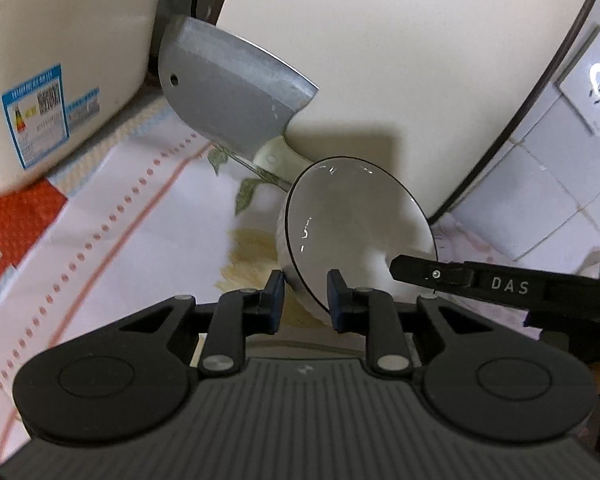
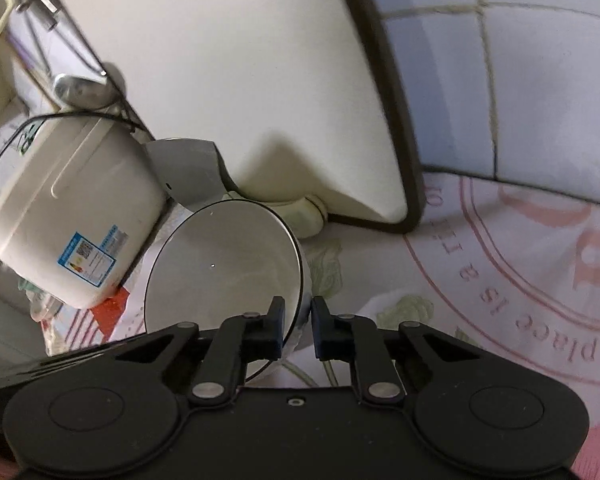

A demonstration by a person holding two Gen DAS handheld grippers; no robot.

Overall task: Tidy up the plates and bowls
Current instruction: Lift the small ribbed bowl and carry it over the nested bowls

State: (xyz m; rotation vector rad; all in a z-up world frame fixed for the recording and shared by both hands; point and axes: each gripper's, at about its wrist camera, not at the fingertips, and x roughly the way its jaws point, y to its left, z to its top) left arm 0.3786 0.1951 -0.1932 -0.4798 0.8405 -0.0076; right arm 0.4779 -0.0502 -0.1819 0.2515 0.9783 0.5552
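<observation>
bowl (image 1: 352, 220), white with a thin dark rim line, stood tipped on the cloth-covered desk (image 1: 112, 216), its open side turned toward the cameras. the left tool (image 1: 305, 296) was clamped on the near rim of the bowl, one pad outside the wall and one inside. the right tool (image 2: 298, 326) was clamped on the bowl (image 2: 224, 264) rim as well, its left pad inside and its right pad against the outer wall; in the left wrist view its black finger (image 1: 432, 274) reached in from the right to the bowl's edge. just behind the bowl a cleaver (image 1: 228, 100) with a grey blade and a pale handle leaned against a large cream board (image 1: 380, 60) with a dark edge, the handle end just beside the bowl. left of the cleaver sat a cream appliance (image 1: 52, 60) bearing a blue label. the desk cloth showed pink dotted lines, an orange patch and green leaf prints, and in the right wrist view a pink circular print with lettering (image 2: 520, 300). white wall tiles (image 2: 500, 80) rose behind the board.
</observation>
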